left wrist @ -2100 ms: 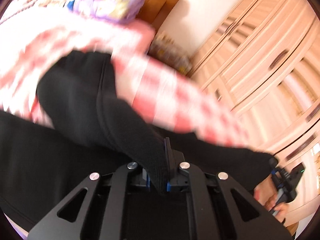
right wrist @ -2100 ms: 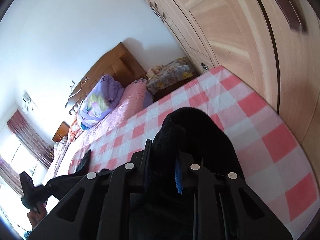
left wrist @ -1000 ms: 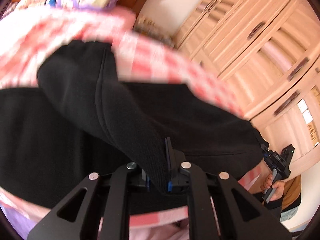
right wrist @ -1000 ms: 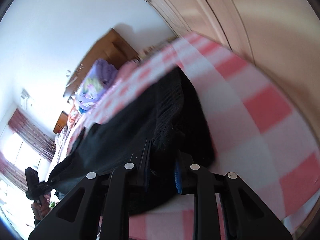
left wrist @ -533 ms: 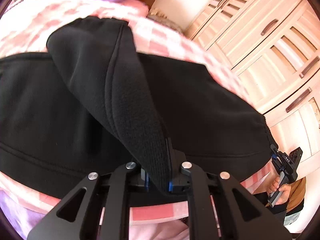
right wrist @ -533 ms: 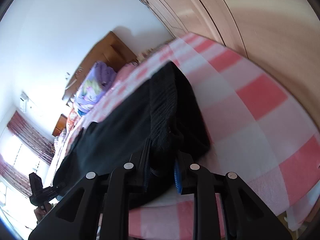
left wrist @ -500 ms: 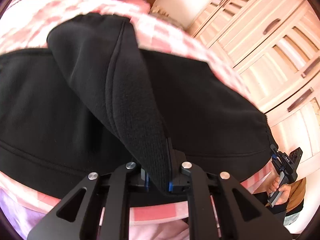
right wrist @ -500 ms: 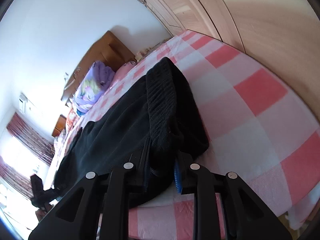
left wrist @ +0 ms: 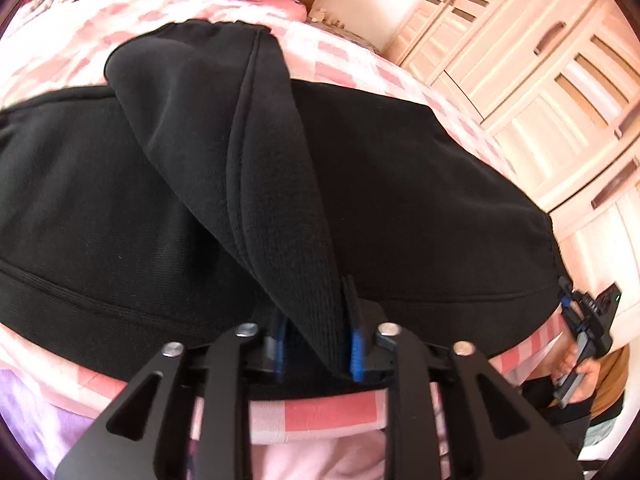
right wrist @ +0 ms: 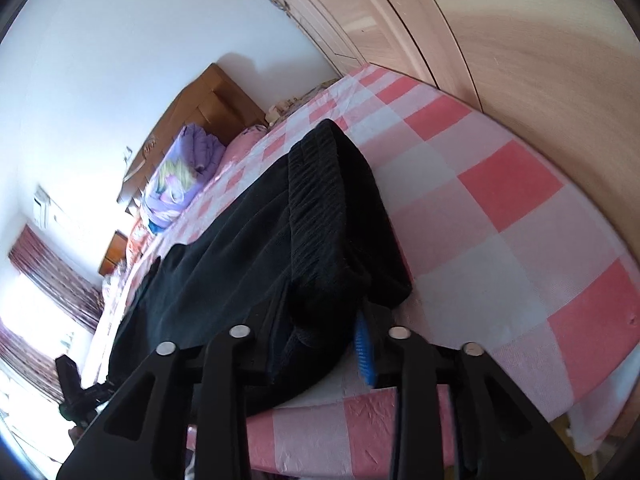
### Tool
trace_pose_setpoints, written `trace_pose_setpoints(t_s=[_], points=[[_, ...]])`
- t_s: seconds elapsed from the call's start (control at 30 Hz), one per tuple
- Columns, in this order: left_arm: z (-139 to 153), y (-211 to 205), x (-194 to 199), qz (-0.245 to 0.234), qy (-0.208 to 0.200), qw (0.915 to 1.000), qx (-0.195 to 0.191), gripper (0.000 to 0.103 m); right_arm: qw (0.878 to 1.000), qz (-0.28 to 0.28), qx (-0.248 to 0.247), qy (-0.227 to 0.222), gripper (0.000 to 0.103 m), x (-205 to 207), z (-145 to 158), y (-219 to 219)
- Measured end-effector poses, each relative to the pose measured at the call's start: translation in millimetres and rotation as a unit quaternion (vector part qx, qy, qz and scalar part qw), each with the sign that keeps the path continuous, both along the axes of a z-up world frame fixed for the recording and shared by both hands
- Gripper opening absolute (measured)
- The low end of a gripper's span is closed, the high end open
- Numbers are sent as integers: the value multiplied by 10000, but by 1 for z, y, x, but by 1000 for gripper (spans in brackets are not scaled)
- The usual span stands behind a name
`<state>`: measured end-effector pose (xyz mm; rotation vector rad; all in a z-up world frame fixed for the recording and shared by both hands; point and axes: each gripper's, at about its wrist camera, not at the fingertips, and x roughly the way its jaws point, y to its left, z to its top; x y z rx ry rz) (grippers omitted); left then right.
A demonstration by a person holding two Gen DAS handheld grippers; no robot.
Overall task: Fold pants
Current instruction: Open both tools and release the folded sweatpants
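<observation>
Black pants [left wrist: 400, 184] lie lengthwise across the checked bed [right wrist: 500, 208], filling mid-frame, and each end's folded cloth sits between opening jaws: left gripper [left wrist: 318, 344] at lower centre, right gripper [right wrist: 320, 340] at lower centre of its view.

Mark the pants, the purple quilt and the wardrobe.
pants [left wrist: 400, 184], left wrist view, flat leg panel
purple quilt [right wrist: 188, 168], right wrist view, folded top
wardrobe [left wrist: 532, 80], left wrist view, door panel
</observation>
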<state>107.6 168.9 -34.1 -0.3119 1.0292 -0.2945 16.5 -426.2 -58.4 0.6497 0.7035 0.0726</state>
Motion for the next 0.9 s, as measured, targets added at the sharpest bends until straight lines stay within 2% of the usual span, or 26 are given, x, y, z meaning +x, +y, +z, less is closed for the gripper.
trace_pose_setpoints(t_s=[0.03, 0.07, 0.1, 0.17, 0.27, 0.37, 0.47, 0.53, 0.67, 0.77, 0.8, 0.87, 0.9], points=[[6, 1, -3, 49, -116, 9998, 180, 83, 10000, 19, -84, -20, 62, -3, 5, 1], [12, 3, -7, 167, -267, 9989, 335, 95, 9999, 4, -128, -53, 69, -5, 8, 2], [19, 8, -14, 292, -502, 9975, 413, 99, 9998, 3, -136, -122, 71, -8, 11, 2], [24, 12, -20, 198, -541, 9983, 130, 99, 9994, 124, 50, -324, 71, -17, 13, 4], [23, 19, -24, 169, -486, 9975, -480, 99, 9985, 307, 243, -382, 71, -21, 8, 14], [15, 14, -22, 269, -377, 9974, -558, 98, 9978, 416, 423, -283, 68, -20, -2, 28], [9, 5, -22, 216, -293, 9955, -873, 95, 9964, 624, 503, -291, 64, -22, -9, 48], [7, -7, -25, 97, -313, 9943, -1016, 92, 9952, 800, 488, -286, 57, -24, -12, 63], [3, -31, -28, -121, -341, 9944, -989, 91, 9917, 1093, 521, -438, 52, -29, -13, 88], [-2, -41, -30, -131, -361, 9939, -1034, 90, 9884, 1339, 601, -384, 47, -26, -19, 108], [-2, -44, -31, -99, -406, 9942, -990, 88, 9876, 1390, 637, -356, 43, -25, -21, 113], [-1, -48, -32, -138, -435, 9936, -1033, 72, 9852, 1528, 720, -292, 34, -21, -26, 126], [0, -49, -32, -120, -466, 9934, -1043, 53, 9847, 1568, 706, -283, 27, -20, -27, 131]])
